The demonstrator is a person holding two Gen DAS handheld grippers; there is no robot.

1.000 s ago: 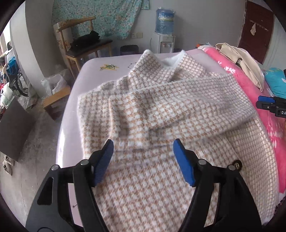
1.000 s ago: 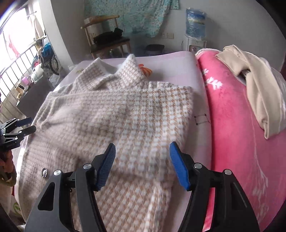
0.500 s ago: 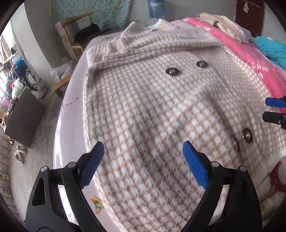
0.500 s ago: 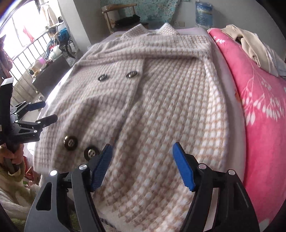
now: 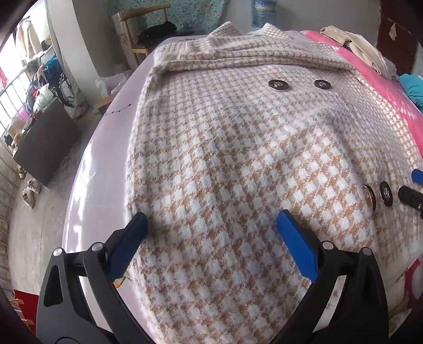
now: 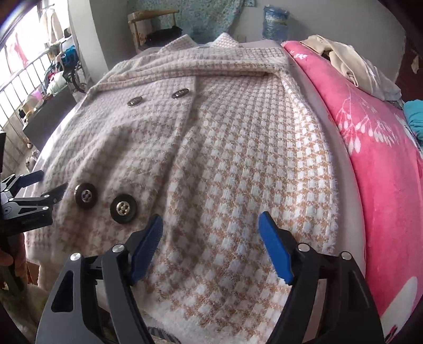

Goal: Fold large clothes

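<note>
A beige-and-white houndstooth coat lies flat on the pale mat, front up, collar at the far end and both sleeves folded across the upper part. Dark round buttons show near the chest and at the hem end. The coat also fills the right wrist view. My left gripper is open and empty, low over the coat's near left edge. My right gripper is open and empty, low over the coat's near right part, beside two buttons. Each gripper shows at the edge of the other's view.
The pale mat borders the coat on the left. A pink floral blanket lies along the right with a beige garment on it. A wooden chair, a water bottle and clutter stand beyond.
Both grippers have pulled back from the folded sleeves to the coat's hem end and dropped lower over it. Both stayed open and empty.
</note>
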